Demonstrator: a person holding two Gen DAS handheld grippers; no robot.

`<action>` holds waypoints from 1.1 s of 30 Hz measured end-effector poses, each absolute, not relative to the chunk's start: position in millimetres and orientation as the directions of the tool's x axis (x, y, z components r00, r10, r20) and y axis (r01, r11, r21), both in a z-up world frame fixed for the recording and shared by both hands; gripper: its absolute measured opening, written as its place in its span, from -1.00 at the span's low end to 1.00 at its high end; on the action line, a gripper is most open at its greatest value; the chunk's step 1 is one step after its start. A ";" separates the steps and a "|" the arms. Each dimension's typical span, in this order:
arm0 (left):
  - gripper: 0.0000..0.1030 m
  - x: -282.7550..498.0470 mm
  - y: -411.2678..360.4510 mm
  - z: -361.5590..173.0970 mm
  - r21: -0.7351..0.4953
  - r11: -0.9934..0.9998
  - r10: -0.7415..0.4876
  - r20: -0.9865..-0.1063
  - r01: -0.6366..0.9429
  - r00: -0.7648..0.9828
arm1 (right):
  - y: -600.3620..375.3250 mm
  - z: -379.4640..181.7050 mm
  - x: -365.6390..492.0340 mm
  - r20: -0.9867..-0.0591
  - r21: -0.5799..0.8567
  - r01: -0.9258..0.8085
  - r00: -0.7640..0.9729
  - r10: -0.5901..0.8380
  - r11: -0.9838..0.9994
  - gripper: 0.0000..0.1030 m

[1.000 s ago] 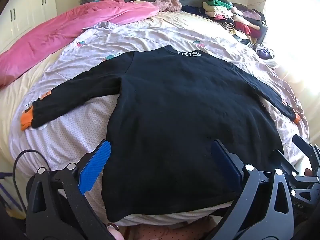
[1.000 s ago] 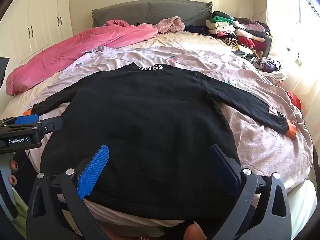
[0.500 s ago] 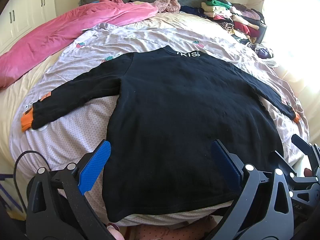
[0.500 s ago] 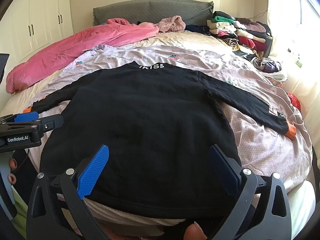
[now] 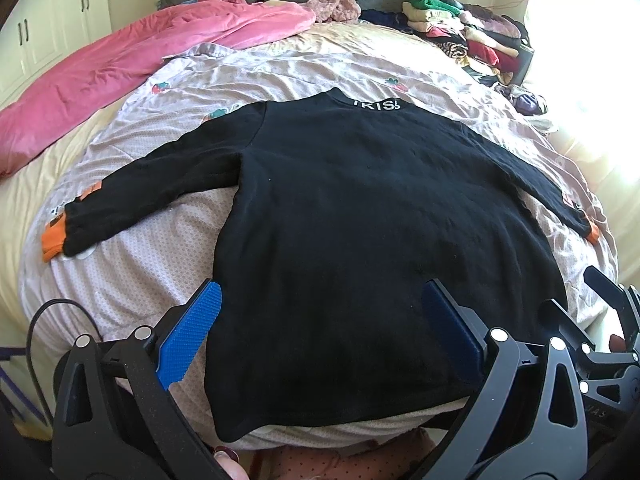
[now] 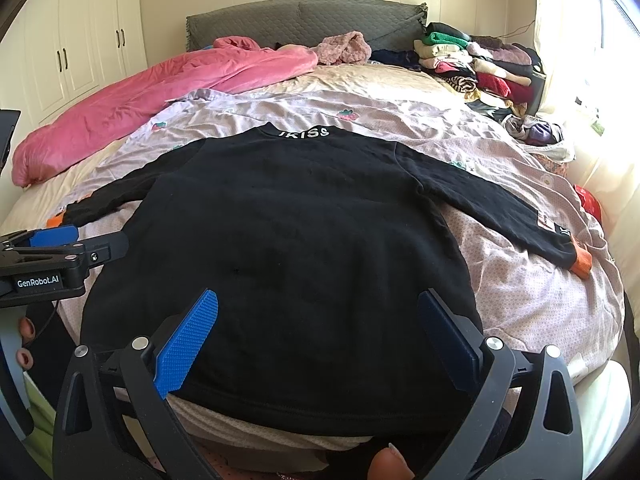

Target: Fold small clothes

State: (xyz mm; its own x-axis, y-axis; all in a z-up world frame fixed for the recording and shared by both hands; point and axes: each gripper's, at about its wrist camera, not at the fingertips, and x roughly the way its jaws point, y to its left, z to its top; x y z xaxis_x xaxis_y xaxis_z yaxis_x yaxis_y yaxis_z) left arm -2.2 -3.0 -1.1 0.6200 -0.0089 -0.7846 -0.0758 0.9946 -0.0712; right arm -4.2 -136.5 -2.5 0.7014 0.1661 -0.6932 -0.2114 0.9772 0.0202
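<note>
Black long-sleeved knit top (image 5: 360, 220) spread flat on the pale lilac quilted bed cover (image 5: 132, 264).
Left claw (image 5: 324, 336) and right claw (image 6: 320, 336) hover side by side above its hem, both spread wide and empty; the collar points to the headboard, orange-cuffed sleeves stretch out sideways.

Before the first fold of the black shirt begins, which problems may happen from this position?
1. The black shirt lies flat on a loose, wrinkled lilac sheet; the open jaws of either gripper may pinch the sheet together with the cloth.
2. Its hem reaches the near edge of the bed, so a pull toward the person may drag it off.
3. The left gripper and right gripper are close together and may collide.
</note>
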 end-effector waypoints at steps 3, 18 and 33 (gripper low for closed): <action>0.83 -3.0 -2.8 -1.1 -0.073 0.994 -0.010 -0.783 -0.075 0.622 | -136.0 -2.7 -4.2 -0.694 0.020 -0.212 0.700 0.166 0.977 0.92; 0.83 -2.8 -2.1 -0.6 -0.073 0.995 -0.012 -0.785 -0.074 0.619 | -132.9 -1.6 -5.3 -0.693 0.017 -0.218 0.701 0.169 0.976 0.92; 0.83 -0.2 -5.1 0.0 -0.077 0.995 -0.021 -0.788 -0.065 0.615 | -130.8 -0.5 -5.0 -0.693 0.016 -0.218 0.701 0.168 0.976 0.92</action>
State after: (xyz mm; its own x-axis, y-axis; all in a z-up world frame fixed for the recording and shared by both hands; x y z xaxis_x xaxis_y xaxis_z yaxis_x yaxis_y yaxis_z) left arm -0.2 -5.1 0.0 0.6148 -0.0209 -0.7884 -0.0648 0.9949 -0.0770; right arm -5.0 -130.8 -0.5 0.7007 0.1682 -0.6933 -0.2184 0.9757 0.0161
